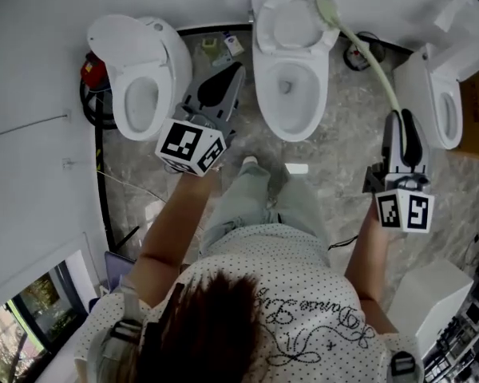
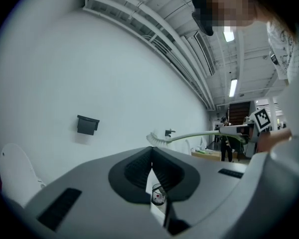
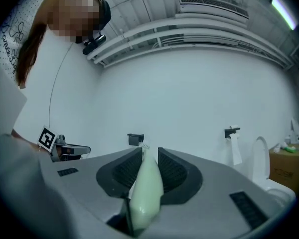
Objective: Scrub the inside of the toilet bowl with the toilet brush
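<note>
right gripper jaws clamped on the toilet brush handle — brush head at 1 o'clock of the middle toilet, by its raised lid, not in the bowl. left gripper jaws pressed together, empty — at the toilet's 9 o'clock.

The middle toilet stands with lid up and bowl open from above, my toilet brush reaching only the lid's right edge. My left claw fits the floor gap beside the left toilet, small clutter ahead; my right claw has the right toilet close alongside.
</note>
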Demonstrator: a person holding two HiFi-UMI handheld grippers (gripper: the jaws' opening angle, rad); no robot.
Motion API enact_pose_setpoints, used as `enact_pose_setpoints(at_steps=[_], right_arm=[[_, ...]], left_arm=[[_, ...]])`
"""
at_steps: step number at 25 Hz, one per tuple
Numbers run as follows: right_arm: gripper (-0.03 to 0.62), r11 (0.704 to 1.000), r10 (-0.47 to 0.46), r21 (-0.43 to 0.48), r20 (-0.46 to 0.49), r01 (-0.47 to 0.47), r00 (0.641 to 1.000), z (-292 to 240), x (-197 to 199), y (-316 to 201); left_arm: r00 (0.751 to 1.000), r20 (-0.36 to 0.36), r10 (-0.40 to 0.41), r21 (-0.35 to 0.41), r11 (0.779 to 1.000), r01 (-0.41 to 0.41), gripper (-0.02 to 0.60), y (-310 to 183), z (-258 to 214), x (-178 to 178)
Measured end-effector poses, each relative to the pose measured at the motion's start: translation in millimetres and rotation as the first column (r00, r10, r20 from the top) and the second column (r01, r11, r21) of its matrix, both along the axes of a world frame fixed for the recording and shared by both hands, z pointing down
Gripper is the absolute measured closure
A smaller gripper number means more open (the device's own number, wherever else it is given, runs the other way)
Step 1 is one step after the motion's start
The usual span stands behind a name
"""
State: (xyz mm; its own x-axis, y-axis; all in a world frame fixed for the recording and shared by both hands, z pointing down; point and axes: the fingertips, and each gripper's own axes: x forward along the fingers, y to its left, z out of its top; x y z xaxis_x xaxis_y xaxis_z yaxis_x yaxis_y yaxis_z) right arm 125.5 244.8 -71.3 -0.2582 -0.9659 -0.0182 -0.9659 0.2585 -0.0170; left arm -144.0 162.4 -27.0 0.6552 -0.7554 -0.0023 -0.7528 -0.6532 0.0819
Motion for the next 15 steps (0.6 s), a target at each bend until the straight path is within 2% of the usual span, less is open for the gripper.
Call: enact_pose_setpoints(at_steps=[7, 11, 15], right_arm=[[0.485, 0.997, -0.01, -0.075, -0.007, 0.01, 1.0, 25.6, 7.7, -25.8], [0.485, 0.992, -0.044, -0.116, -0.008, 0.043, 0.999, 47.6, 21.2, -53.7], [0.485, 0.985, -0.098, -0.145, -0.001, 0.097, 0.995, 62.1, 35.0, -88.3]], left_arm=[[0.999, -0.033, -0.013, -0.049, 0.999, 0.011, 0.578, -39.6, 23.6, 4.3], [0.999, -0.007, -0.034, -0.068, 0.997, 0.033, 0.578, -58.0, 39.1, 17.0], [0.997, -0.021, -0.075, -0.087, 0.994, 0.073, 0.578, -80.1, 46.5, 32.4]])
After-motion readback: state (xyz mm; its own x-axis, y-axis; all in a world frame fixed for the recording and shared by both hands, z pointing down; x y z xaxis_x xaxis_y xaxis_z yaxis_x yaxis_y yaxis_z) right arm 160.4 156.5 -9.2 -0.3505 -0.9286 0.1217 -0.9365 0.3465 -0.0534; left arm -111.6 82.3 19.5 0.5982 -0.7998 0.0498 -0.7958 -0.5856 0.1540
